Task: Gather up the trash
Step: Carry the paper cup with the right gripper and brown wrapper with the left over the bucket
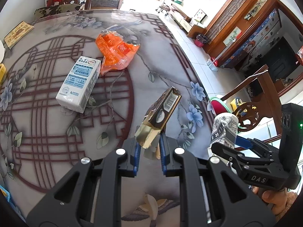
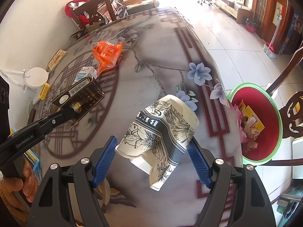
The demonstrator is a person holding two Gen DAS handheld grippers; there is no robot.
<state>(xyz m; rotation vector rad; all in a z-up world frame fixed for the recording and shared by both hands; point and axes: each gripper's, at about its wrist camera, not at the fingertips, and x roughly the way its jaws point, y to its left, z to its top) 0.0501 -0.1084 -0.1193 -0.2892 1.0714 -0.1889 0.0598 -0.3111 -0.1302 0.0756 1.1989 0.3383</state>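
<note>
the left hand-held gripper (image 1: 149, 147) is clamped on the torn end of a dark cigarette pack (image 1: 164, 107), held above the desk (image 1: 56, 132). the right hand-held gripper (image 2: 151, 151) is clamped on a crumpled paper cup (image 2: 161, 130) near the red bin (image 2: 265, 117). a milk carton (image 1: 79, 83) and orange wrapper (image 1: 115, 51) lie on the desk.

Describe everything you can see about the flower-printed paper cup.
The white paper cup with black flower drawings and a dark lettered band is crushed and dented, tilted with its rim pointing up and away. The right gripper holds it lifted above the patterned tablecloth, blue pads pressing both sides. Nothing else touches it.
</note>
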